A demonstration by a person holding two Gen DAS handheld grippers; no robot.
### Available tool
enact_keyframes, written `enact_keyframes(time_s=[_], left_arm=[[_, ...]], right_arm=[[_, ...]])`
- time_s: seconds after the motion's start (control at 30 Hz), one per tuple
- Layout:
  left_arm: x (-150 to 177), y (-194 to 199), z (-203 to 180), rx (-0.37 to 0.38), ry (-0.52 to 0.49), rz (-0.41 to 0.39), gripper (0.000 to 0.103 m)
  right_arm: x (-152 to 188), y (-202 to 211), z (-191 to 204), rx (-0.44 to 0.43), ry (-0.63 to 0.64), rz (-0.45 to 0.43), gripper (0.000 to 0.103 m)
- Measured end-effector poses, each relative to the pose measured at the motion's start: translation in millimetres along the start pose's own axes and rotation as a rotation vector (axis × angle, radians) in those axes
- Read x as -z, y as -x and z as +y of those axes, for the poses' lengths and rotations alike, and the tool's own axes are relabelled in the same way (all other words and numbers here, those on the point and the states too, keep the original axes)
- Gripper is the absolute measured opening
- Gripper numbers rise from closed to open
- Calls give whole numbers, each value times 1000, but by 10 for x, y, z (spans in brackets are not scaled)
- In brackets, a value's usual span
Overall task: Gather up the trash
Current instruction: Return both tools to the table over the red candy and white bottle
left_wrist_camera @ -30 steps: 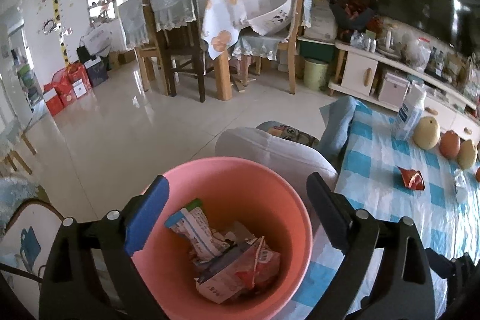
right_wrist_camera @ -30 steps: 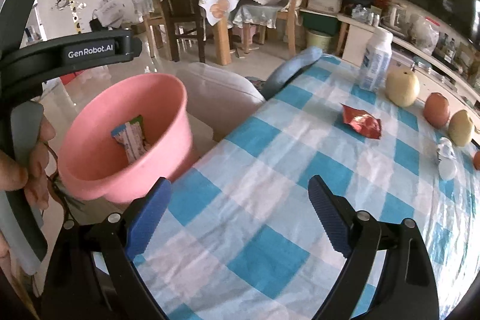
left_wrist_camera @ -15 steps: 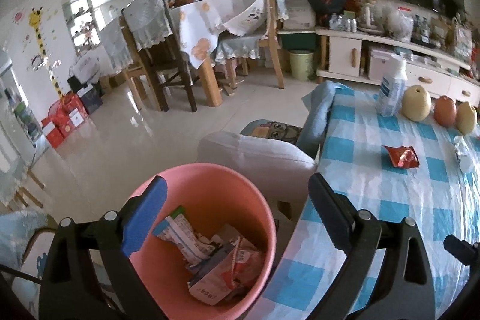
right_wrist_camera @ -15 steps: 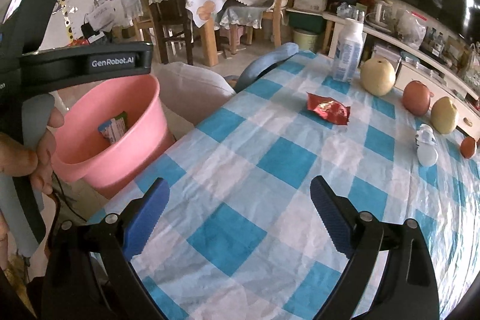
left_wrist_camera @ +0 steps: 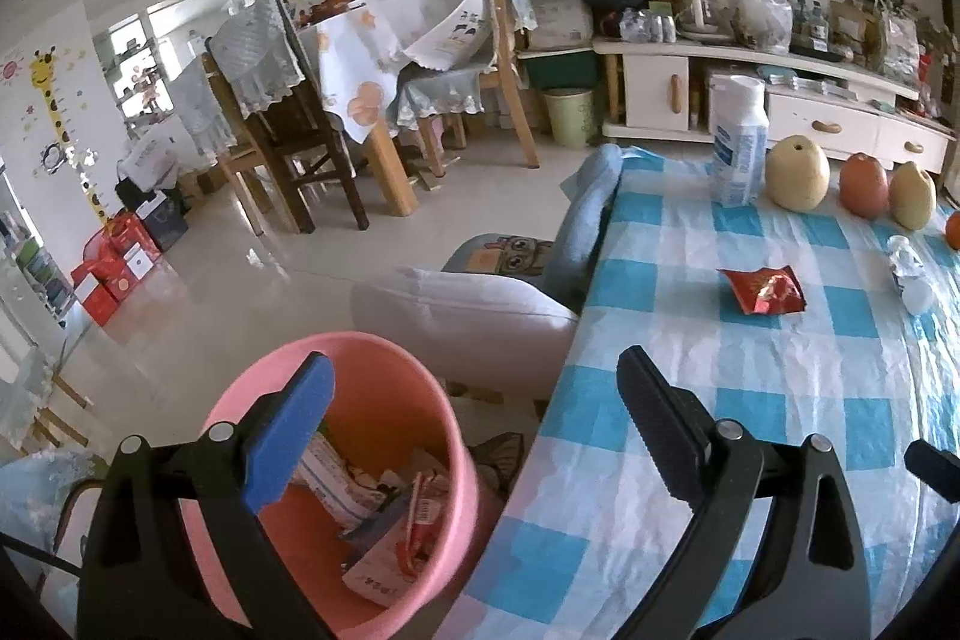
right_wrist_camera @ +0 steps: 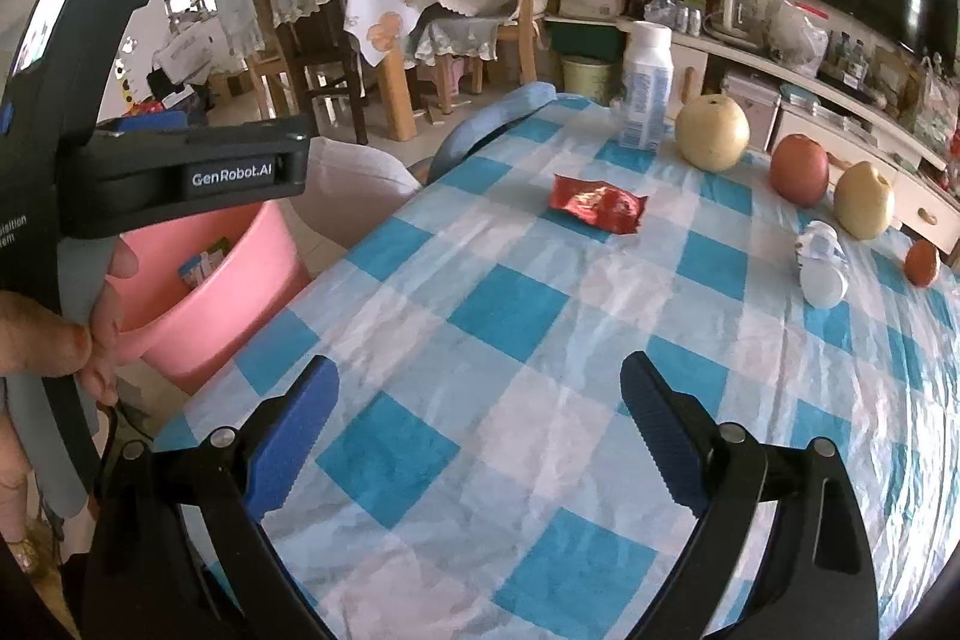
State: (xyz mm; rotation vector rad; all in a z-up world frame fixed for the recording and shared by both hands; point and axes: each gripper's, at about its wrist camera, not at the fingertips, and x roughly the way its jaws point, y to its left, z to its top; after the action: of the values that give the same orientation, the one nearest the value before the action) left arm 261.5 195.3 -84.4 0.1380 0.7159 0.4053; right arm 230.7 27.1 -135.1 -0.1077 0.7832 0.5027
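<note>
Right wrist view showed both the right gripper [right_wrist_camera: 477,415] and left gripper [left_wrist_camera: 474,415] wide open and empty, so the red wrapper [right_wrist_camera: 597,203], lying mid-table well ahead, wanted a low, centred approach before carrying to the pink bin [right_wrist_camera: 210,292].

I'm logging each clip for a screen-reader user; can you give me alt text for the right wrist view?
The open right gripper hovers over a blue-and-white checked tablecloth, facing a crumpled red foil wrapper lying ahead. Beyond it stand a white plastic bottle and a row of fruit; at the left, a hand holds the other gripper above a pink plastic bin off the table's edge.
</note>
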Motion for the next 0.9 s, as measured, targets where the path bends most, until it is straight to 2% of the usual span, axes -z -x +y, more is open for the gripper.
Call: enact_keyframes(time_s=[0.9], left_arm=[[13, -56, -578, 30, -89, 27, 96]], right_arm=[[84, 126, -793, 34, -117, 14, 94]])
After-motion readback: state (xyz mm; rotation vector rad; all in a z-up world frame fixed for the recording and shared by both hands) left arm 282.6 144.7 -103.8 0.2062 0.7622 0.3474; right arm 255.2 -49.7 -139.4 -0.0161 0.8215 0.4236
